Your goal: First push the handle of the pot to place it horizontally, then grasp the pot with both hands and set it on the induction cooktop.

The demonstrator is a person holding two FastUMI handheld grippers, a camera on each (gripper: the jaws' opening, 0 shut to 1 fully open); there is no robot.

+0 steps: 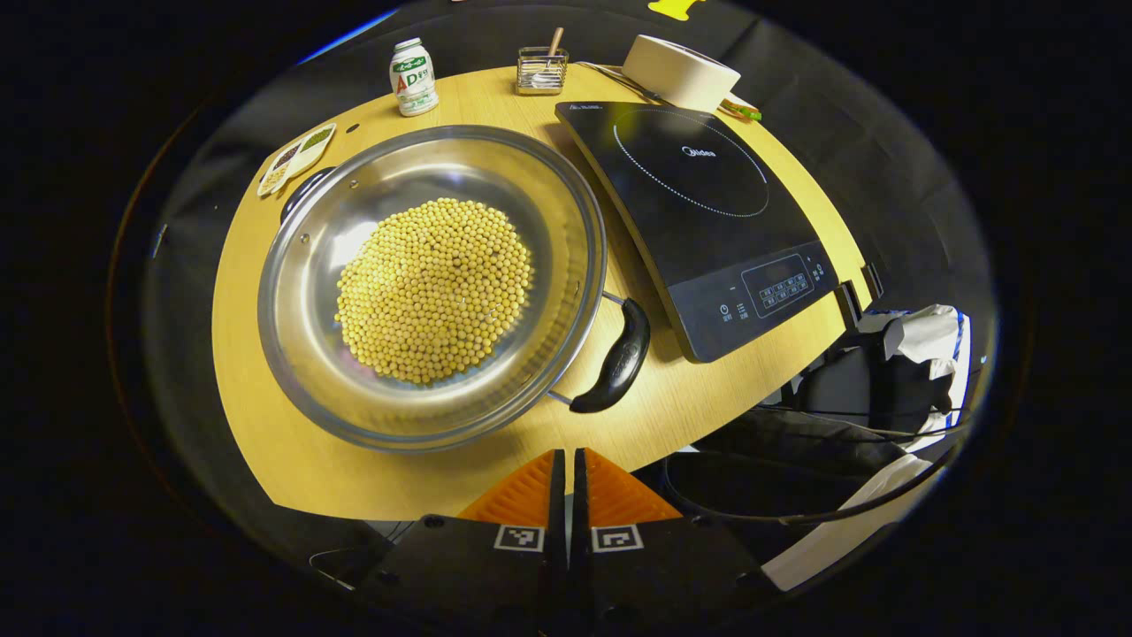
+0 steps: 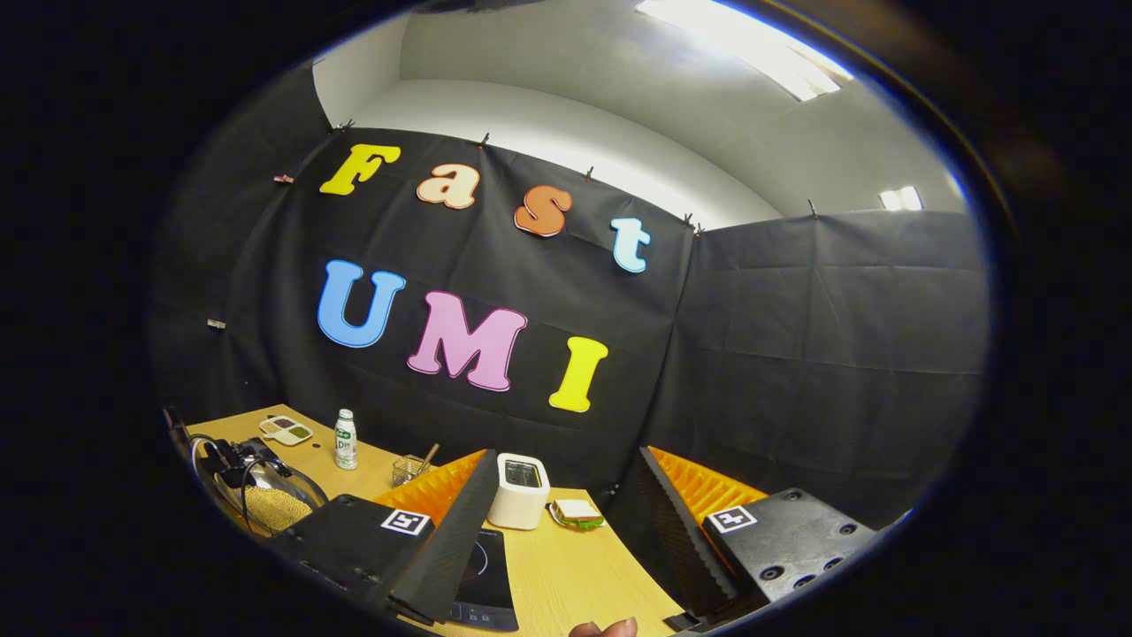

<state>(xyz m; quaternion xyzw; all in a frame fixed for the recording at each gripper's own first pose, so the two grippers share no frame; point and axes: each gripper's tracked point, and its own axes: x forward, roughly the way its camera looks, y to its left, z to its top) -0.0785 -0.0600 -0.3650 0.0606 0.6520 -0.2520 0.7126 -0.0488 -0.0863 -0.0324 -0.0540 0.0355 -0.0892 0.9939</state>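
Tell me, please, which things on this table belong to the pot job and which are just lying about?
Job: pot of beans, its handle, induction cooktop.
Lying about: drink bottle, wire holder, toaster, sandwich, snack dish.

L gripper (image 1: 567, 469) fingers together; R gripper (image 2: 566, 495) fingers wide apart.

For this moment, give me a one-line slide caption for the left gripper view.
Shut left claw hovers near a pot of soybeans, its handle angled toward the cooktop.
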